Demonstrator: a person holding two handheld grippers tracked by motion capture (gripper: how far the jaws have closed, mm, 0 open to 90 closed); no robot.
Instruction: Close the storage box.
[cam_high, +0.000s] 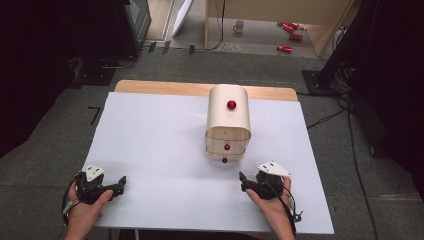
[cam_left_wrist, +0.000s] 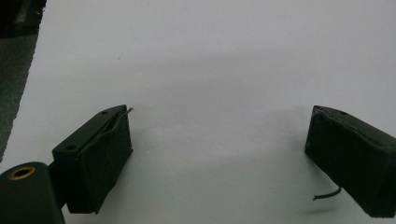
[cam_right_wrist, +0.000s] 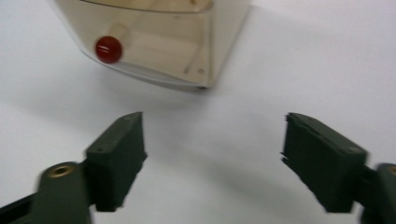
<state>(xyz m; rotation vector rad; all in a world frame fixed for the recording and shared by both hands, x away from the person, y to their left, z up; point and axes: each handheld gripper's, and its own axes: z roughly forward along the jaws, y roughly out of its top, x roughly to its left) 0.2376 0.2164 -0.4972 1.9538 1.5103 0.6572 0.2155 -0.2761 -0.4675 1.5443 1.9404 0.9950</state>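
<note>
1. Table (cam_high: 150, 150) under a white sheet takes up the middle of the high view, a strip of bare wood showing along its far edge.
2. Wide bare sheet lies left of the cabinet (cam_high: 228, 117) and in front of it, down to the near edge.
3. The cabinet, a small beige drawer unit with red knobs (cam_high: 227, 147), stands right of centre toward the far edge.
4. The left gripper (cam_high: 117, 186) rests near the front left corner, held by the left hand (cam_high: 85, 210), jaws spread wide over bare sheet in the left gripper view.
5. The right gripper (cam_high: 243, 181), in the right hand (cam_high: 272, 205), sits just in front of the cabinet, apart from it, jaws also wide apart.
6. In the right gripper view the lowest drawer (cam_right_wrist: 154, 46) and its knob sit just beyond the jaws.
</note>
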